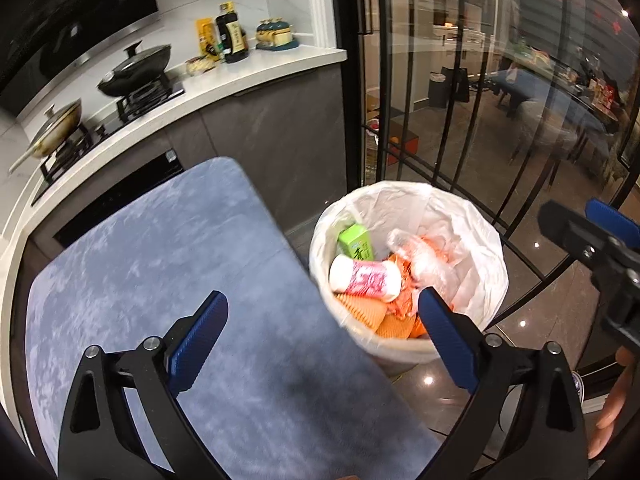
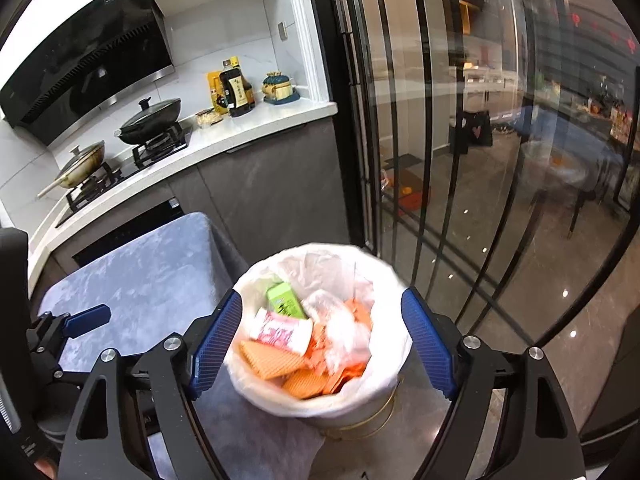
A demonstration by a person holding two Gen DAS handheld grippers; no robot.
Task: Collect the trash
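A round bin [image 1: 486, 240] lined with a white bag stands on the floor beside the blue-grey table [image 1: 160, 260]. Inside lie a green carton [image 1: 355, 243], a white and pink bottle [image 1: 366, 278], crumpled clear plastic [image 1: 424, 260] and orange wrappers [image 1: 378, 316]. My left gripper [image 1: 323, 298] is open and empty, hanging over the table edge and the bin's near rim. In the right wrist view my right gripper [image 2: 322, 296] is open and empty above the bin [image 2: 384, 384], which shows the same green carton [image 2: 285, 300] and bottle [image 2: 280, 330].
A white kitchen counter [image 1: 256, 76] with two lidded pans [image 1: 134, 70] on a stove and sauce bottles [image 1: 230, 34] runs behind the table. A black-framed glass sliding door [image 1: 440, 100] stands right behind the bin. The floor [image 1: 532, 308] is dark and glossy.
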